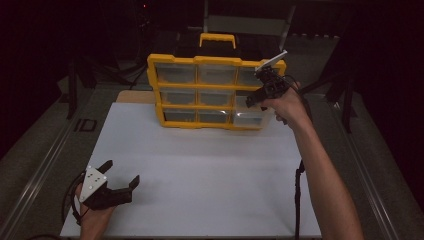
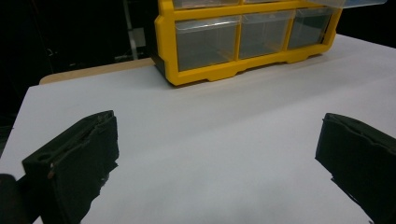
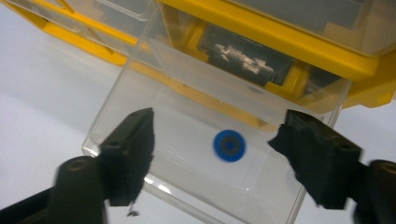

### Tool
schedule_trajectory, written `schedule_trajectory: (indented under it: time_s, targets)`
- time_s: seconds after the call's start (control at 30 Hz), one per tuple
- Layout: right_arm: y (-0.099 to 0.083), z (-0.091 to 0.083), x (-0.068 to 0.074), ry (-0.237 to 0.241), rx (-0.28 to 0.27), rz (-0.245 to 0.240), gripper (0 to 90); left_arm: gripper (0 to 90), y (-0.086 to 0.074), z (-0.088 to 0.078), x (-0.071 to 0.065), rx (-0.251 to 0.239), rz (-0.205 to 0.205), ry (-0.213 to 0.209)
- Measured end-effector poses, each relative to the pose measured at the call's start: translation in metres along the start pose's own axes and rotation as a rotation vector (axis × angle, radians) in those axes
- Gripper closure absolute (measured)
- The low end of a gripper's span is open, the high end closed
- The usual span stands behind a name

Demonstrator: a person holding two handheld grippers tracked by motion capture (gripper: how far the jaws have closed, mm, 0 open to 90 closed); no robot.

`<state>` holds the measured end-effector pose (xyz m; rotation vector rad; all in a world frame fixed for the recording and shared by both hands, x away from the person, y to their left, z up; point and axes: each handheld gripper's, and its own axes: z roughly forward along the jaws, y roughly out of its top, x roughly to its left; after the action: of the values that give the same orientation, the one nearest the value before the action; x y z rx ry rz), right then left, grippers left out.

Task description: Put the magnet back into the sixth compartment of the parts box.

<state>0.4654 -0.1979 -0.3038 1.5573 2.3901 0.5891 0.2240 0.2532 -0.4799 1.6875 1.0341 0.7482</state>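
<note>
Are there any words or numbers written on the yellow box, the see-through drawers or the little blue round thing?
None can be read.
Yellow organizer: no writing shows.
Open clear drawer: no writing shows.
Blue disc in that drawer: plain, no marks.
Pale patch in the empty slot behind: too blurred to tell.

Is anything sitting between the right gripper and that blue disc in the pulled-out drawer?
Nothing visible is. In the right gripper view the right gripper hangs open above the clear drawer, which has no lid. The blue disc lies on the drawer's floor, straight below the gap between the fingers, apart from both.
</note>
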Motion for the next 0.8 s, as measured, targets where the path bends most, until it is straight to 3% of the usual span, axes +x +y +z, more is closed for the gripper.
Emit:
schedule_trajectory:
  time_s: [0.2, 0.8]
  targets:
    - [-0.001, -0.003, 0.000, 0.008, -0.007, -0.003, 21.8, 0.0, 0.000, 0.000, 0.000, -0.001, 0.000, 0.000]
    - [-0.014, -0.015, 0.004, 0.046, -0.044, -0.078, 23.3, 0.0, 0.000, 0.000, 0.000, -0.001, 0.002, 0.002]
